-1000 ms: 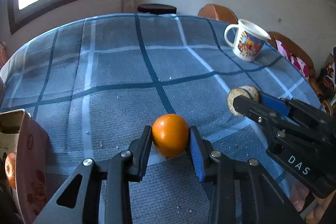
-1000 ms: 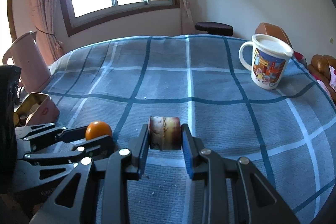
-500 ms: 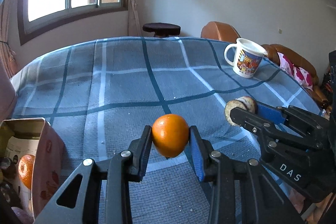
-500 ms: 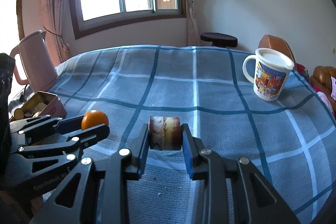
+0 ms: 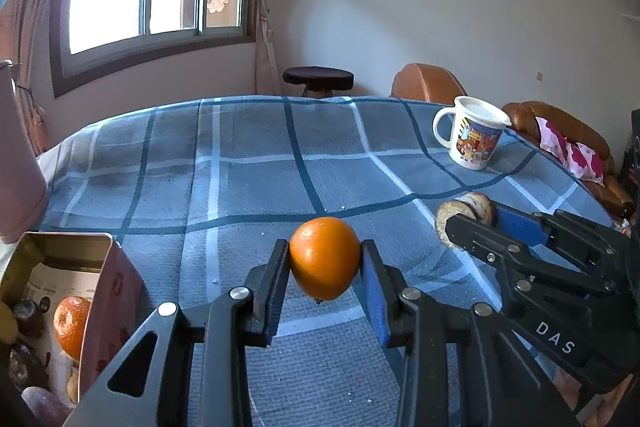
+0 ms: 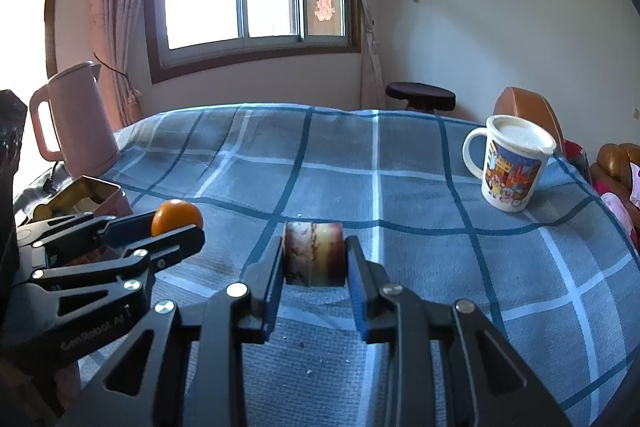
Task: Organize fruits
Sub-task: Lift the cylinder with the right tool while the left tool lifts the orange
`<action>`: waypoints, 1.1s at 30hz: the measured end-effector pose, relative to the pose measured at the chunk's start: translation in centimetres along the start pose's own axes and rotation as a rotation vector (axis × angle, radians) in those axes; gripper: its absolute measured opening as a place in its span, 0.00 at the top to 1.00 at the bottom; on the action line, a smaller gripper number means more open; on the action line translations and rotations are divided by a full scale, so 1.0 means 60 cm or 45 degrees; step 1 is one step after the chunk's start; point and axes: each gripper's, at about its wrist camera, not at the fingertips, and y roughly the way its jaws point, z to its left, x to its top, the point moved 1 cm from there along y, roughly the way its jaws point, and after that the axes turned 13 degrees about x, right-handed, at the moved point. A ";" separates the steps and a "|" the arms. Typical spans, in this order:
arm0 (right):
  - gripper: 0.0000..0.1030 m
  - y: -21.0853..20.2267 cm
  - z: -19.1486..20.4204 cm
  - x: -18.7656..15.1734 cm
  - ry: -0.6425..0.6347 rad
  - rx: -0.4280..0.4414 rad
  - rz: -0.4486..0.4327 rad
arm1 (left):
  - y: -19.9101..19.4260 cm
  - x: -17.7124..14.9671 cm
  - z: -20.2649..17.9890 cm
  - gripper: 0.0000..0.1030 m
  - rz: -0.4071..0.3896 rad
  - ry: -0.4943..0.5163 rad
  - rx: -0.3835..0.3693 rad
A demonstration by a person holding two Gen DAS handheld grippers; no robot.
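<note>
Left gripper (image 5: 325, 281) clamps an orange (image 5: 325, 258), right gripper (image 6: 314, 275) a mottled fruit (image 6: 313, 254), both lifted, likely for the tin (image 5: 108, 279).

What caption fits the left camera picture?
Left gripper holds an orange above the blue checked tablecloth.

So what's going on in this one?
A person is sorting fruit with two handheld claws. The left claw is shut on an orange, held above the blue checked tablecloth. The right claw grips a mottled reddish fruit piece. An open tin at the left already holds another orange.
</note>
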 end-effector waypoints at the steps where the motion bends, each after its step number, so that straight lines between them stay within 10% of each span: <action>1: 0.69 -0.002 0.001 0.000 -0.004 0.001 -0.006 | -0.002 0.000 0.002 0.64 -0.004 -0.002 0.002; 33: 0.69 -0.038 0.021 -0.001 -0.078 0.014 -0.153 | -0.040 -0.004 0.005 0.64 -0.152 -0.018 0.071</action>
